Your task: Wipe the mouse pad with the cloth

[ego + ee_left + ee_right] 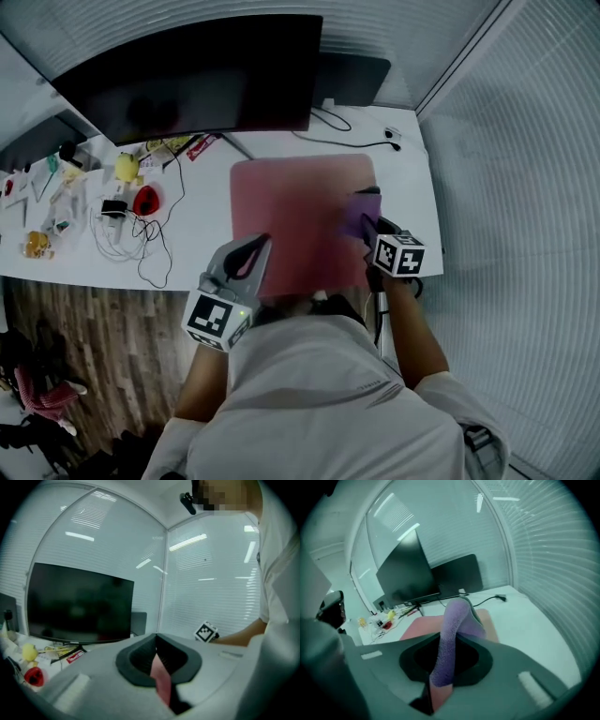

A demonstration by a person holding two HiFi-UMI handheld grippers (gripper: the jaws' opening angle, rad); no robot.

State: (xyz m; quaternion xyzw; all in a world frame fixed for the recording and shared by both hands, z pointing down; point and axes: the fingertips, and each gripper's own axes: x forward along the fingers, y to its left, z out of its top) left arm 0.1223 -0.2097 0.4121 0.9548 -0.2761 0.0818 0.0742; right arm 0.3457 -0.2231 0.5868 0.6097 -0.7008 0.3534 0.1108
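A pink mouse pad (291,211) lies on the white desk (206,216) in front of the monitor. My right gripper (367,217) is over the pad's right side, shut on a purple cloth (354,214). In the right gripper view the cloth (452,634) hangs out between the jaws and drapes forward over the mouse pad (417,626). My left gripper (253,247) hovers at the pad's front left corner. Its jaws meet at the tip with nothing between them, as the left gripper (156,636) shows in its own view.
A large dark monitor (202,80) stands behind the pad, with a second dark screen (354,77) to its right. White and black cables (141,239), a red object (145,200) and a yellow toy (127,167) clutter the desk's left. A cable (361,141) runs across the back right.
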